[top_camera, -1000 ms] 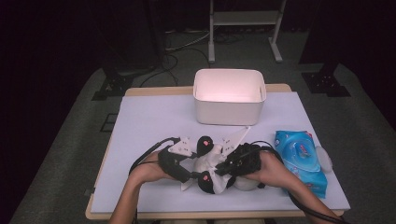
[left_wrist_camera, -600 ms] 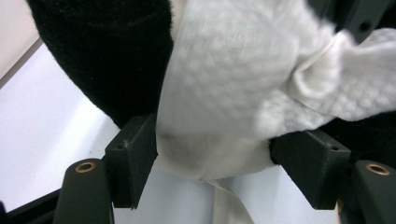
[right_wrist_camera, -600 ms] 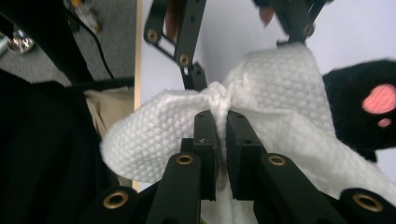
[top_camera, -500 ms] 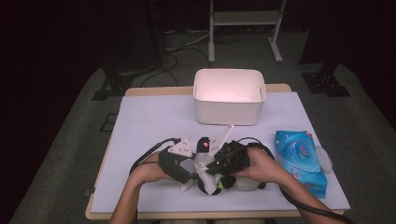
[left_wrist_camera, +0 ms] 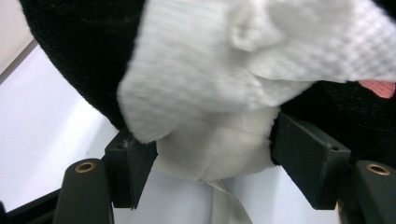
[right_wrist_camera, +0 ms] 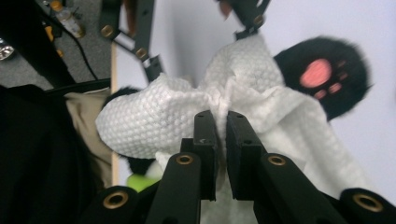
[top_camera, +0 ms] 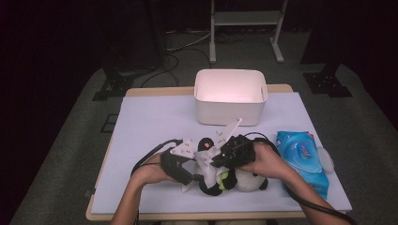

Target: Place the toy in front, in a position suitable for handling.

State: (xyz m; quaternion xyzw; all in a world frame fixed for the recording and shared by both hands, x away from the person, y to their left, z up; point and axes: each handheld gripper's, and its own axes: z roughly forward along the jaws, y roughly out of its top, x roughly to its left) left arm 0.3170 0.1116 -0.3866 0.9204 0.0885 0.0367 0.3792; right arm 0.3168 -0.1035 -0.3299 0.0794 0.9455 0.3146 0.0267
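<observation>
On the tabletop (top_camera: 150,122), near its front edge, lies a plush panda (top_camera: 234,180), black and white, with a pink paw pad visible in the right gripper view. A white paper towel (top_camera: 206,161) is draped over the toy. The left tongs (top_camera: 187,176) come from the left side, and in the left gripper view the two black jaws stand on both sides of a white part of the plush panda (left_wrist_camera: 215,154) and press on it, so they grip the toy. The paper towel (left_wrist_camera: 201,70) hangs over the toy just above these jaws. The right tongs (top_camera: 218,161) are almost fully closed and pinch a fold of the paper towel (right_wrist_camera: 187,116) between the two jaws, as the right gripper view shows. Behind the hands, towards the far edge of the tabletop, stands a white open box (top_camera: 230,96). At the right side lies a blue pack of wipes (top_camera: 300,157), just beside the person's right forearm.
</observation>
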